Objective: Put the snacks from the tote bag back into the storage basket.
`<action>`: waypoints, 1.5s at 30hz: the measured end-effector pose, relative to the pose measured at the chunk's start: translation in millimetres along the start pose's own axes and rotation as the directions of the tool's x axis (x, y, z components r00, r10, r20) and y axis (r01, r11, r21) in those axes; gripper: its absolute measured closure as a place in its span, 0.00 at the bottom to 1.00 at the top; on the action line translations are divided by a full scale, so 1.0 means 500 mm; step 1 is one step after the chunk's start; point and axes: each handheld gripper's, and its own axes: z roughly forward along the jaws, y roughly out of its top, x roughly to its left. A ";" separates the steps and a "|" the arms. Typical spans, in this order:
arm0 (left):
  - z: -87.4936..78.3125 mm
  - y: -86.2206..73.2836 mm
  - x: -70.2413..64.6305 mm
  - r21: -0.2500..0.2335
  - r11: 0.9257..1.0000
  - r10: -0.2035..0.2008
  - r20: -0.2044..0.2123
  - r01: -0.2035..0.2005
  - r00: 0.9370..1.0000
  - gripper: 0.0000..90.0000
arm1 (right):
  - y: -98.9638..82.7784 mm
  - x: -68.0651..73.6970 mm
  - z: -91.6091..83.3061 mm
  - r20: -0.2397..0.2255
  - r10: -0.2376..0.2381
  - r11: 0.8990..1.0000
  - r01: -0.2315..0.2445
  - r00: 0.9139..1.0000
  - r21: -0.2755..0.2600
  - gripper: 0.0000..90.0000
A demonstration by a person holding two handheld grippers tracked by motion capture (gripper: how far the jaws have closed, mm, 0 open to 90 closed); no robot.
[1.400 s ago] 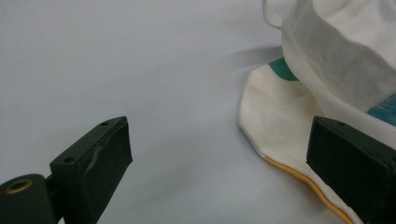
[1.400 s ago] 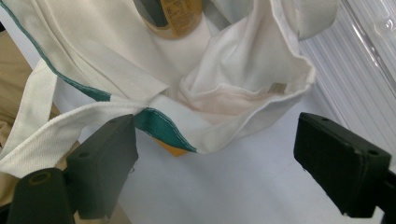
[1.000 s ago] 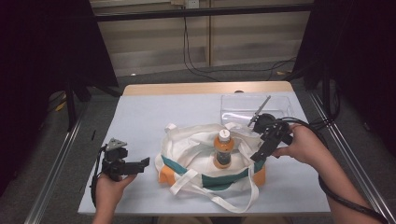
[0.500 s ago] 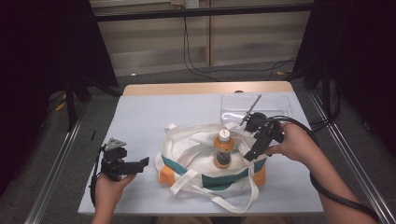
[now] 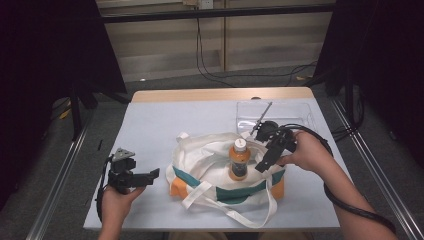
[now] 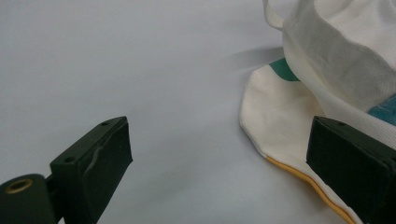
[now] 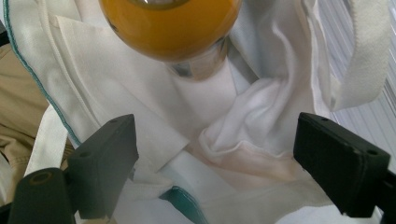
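Right tongs [image 5: 263, 163] gape wide over the open bag [image 5: 210, 165], holding nothing, with the bottle [image 5: 238, 159] just beside their tips. In the right gripper view the bottle's orange base [image 7: 170, 28] sits above the two spread jaws, white cloth folds between them. The bottle stands upright inside the bag, near the middle of the tabletop [image 5: 165, 120]. Left tongs [image 5: 150, 175] are wide too and empty, low over the tabletop just left of the bag's edge [image 6: 280, 116].

A clear plastic tray [image 5: 295, 111] sits at the table's [image 5: 165, 120] far right corner — cables [image 5: 220, 70] behind.
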 end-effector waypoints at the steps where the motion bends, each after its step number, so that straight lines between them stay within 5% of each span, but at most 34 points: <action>1: 0.000 0.000 0.000 -0.001 1.000 0.000 0.001 0.000 1.000 0.07 | 0.002 0.001 0.001 -0.001 0.005 1.000 -0.005 1.000 0.003 0.15; 25: -0.002 0.000 0.004 -0.007 1.000 -0.005 -0.003 0.005 1.000 0.07 | 0.056 0.017 0.025 -0.014 -0.041 0.999 0.041 0.999 -0.003 0.16; 45: -0.001 -0.001 0.010 0.001 1.000 -0.007 0.001 0.007 1.000 0.07 | 0.101 0.027 0.044 -0.052 -0.088 0.996 0.088 0.995 -0.005 0.26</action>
